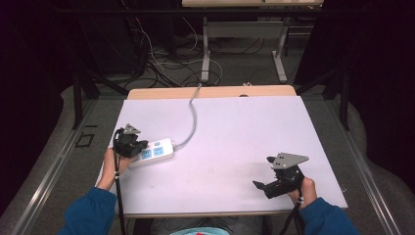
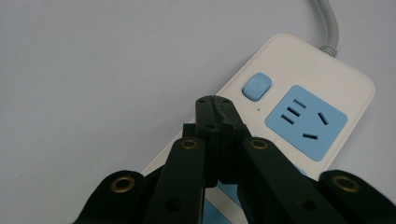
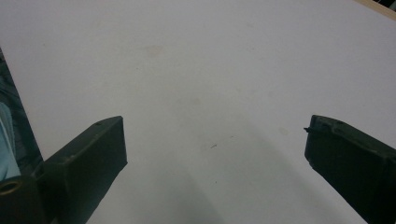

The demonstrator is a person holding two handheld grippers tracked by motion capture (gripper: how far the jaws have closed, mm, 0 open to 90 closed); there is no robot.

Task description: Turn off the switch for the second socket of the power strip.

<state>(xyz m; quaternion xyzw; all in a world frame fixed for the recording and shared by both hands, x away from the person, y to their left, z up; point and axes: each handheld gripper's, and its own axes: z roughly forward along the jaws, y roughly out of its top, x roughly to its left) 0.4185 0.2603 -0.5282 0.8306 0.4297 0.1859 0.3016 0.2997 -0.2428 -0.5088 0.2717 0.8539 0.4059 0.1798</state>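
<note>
Your clenched left claw hovers over the rigid, light, smooth power strip, its blue switch just ahead; press there, while your right claw stays released.

The high view hangs above my side of the table and looks forward and down, far enough back to take in the whole white top and both my forearms. The left gripper view rides on my left gripper and looks along its closed jaws, very close to the power strip just ahead of them; the high view shares that strip. The right gripper view looks out between the spread jaws of my right gripper, close above bare tabletop.
</note>
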